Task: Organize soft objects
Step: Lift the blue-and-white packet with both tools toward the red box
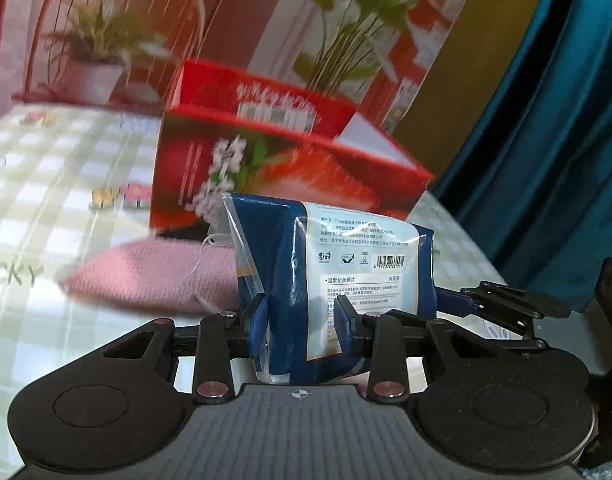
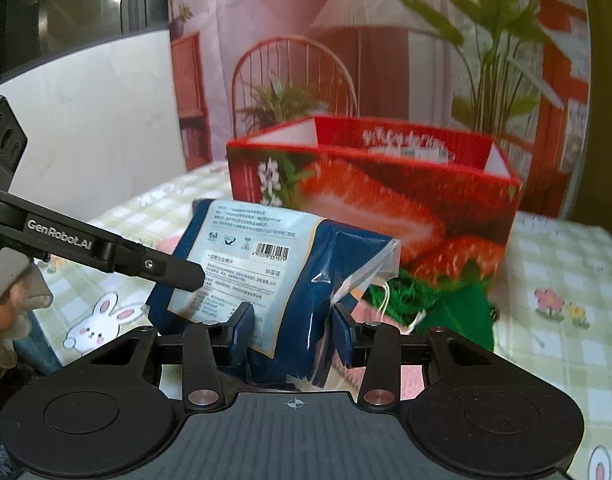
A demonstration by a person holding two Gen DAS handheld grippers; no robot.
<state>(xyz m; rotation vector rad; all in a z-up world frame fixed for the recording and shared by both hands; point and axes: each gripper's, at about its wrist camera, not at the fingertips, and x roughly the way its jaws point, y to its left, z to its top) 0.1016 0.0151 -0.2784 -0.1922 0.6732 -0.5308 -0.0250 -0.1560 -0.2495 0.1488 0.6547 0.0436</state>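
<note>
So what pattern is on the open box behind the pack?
Red with strawberries and white flowers on the box, clearest in the right wrist view.

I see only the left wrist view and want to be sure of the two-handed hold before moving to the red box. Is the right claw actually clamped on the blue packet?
Observer: Yes, the right claw has both pads pressed on the blue packet, at its clear sealed end.
Operator: What lies right of the red box?
Observer: Only checked tablecloth with a small flower print shows there.
</note>
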